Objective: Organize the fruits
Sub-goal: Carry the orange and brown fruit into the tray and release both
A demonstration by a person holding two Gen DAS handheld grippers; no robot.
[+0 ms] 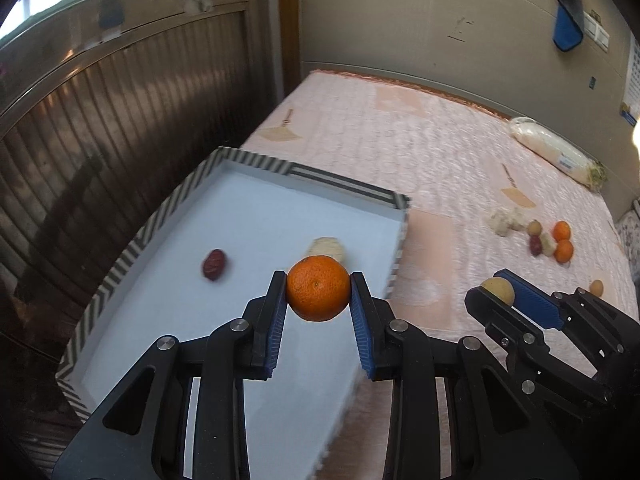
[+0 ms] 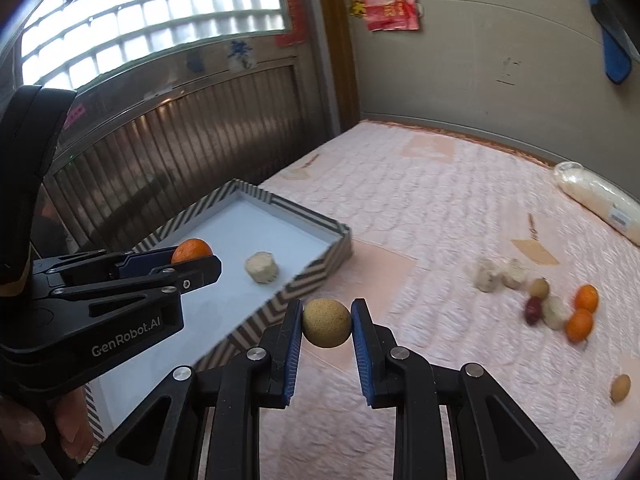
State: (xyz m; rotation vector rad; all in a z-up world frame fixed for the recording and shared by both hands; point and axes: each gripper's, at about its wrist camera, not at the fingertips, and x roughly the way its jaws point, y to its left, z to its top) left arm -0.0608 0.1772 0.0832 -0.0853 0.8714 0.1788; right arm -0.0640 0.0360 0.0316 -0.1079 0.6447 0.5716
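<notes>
My left gripper (image 1: 319, 289) is shut on an orange mandarin (image 1: 318, 288) and holds it above the striped-rim tray (image 1: 256, 162). In the tray lie a dark red date (image 1: 215, 264) and a pale round piece (image 1: 327, 249). My right gripper (image 2: 327, 317) is shut on a tan round fruit (image 2: 326, 317), held above the bed just right of the tray's edge (image 2: 304, 280). The left gripper with its mandarin (image 2: 191, 251) shows at the left of the right wrist view. The right gripper (image 1: 500, 290) shows at the right of the left wrist view.
A pile of fruit lies on the pink quilt (image 2: 440, 208) at right: two mandarins (image 2: 582, 314), a red date (image 2: 533, 309), pale lumps (image 2: 498, 273) and a small tan fruit (image 2: 620, 388). A wrapped white bundle (image 2: 600, 200) lies by the wall. A ribbed metal door (image 1: 100, 152) stands left.
</notes>
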